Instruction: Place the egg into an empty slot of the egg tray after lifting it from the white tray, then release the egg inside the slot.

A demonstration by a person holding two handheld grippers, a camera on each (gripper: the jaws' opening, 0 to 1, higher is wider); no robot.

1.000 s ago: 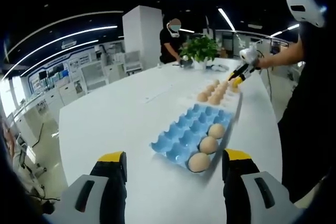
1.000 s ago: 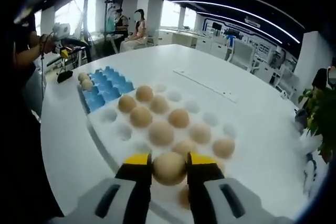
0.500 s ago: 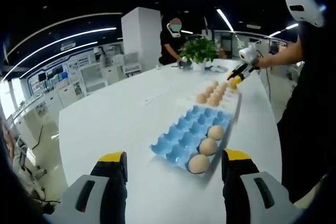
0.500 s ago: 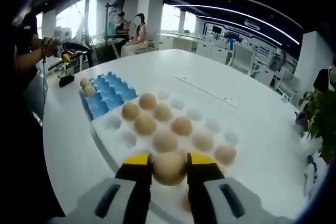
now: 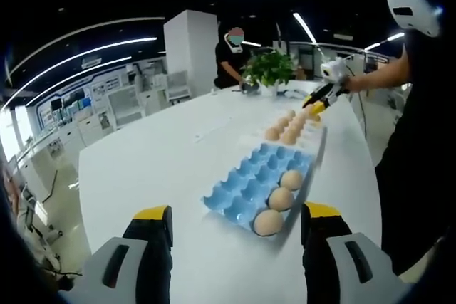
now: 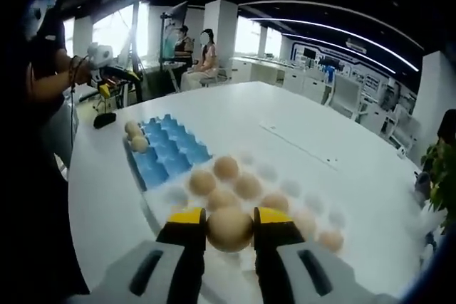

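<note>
Right gripper view: white table [image 6: 285, 115], bright office.

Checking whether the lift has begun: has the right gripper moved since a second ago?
Yes. The right gripper, shut on the egg, has risen from the white tray, towards the blue egg tray.

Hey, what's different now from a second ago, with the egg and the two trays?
The right gripper, still shut on the egg, has lifted it up off the white tray and begun swinging toward the blue egg tray. The left gripper stays open and idle near the blue tray's three eggs, which have not moved.
</note>
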